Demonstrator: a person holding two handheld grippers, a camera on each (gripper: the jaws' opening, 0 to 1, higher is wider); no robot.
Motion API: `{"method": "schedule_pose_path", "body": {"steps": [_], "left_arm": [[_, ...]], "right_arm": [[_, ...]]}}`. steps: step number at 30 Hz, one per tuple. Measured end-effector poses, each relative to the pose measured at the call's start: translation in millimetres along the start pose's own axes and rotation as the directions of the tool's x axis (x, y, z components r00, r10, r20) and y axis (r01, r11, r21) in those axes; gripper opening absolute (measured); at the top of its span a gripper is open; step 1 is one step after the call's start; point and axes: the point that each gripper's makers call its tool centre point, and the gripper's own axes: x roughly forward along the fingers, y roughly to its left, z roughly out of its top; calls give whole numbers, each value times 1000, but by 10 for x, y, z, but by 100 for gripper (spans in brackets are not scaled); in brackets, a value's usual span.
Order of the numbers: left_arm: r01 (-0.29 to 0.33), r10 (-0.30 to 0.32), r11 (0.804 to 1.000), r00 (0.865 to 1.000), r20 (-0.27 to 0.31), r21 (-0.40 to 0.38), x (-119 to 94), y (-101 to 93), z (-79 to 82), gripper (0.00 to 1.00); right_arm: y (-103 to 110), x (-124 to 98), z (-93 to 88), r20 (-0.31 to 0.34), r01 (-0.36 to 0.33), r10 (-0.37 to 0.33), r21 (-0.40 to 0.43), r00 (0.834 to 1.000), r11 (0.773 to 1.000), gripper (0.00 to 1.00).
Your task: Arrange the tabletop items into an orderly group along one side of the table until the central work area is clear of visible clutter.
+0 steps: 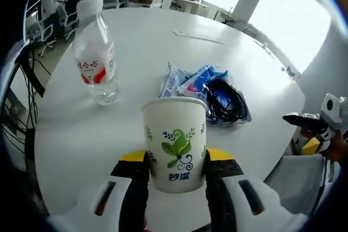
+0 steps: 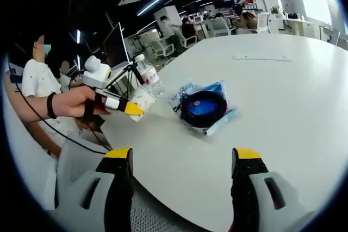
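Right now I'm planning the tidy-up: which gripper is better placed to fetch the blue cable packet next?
Right. The right gripper is open and empty, with the blue cable packet straight ahead of it. The left gripper is shut on the paper cup.

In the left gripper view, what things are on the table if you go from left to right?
Water bottle → paper cup, held between the left gripper jaws → blue packet with a coiled black cable → the right gripper at the far right edge.

paper cup (image 1: 175, 144): 1 | water bottle (image 1: 94, 52): 1 | cable packet (image 1: 209, 92): 1
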Motion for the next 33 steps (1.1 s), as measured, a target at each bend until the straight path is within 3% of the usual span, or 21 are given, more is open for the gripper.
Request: {"method": "schedule_pose_path", "body": {"steps": [6,15,19,22,27,33], "left_arm": [[12,-13,993,1000,7,121,-110,-87,-38,40],[37,-41,970,999,10,240,-201,-273,-64,40],[51,-56,945,998,4,323,-220,-372,-77,40],[93,-93,941,996,-16,326,-218,-460,-127,40],[104,-101,927,995,-26,361,-222,-538,-173,40],[134,-128,894,991,-44,428,-226,-709,-214,40]], "right_arm": [[81,53,8,-9,-18,18,-19,1000,1000,73],[233,169,61,-23,-54,53,-54,998,997,72],[305,220,83,-30,-74,72,-69,997,995,72],[357,259,101,-32,-89,87,-73,996,993,71],[442,319,131,-38,-115,112,-84,993,990,71],[535,407,159,-56,-154,149,-108,987,982,70]]}}
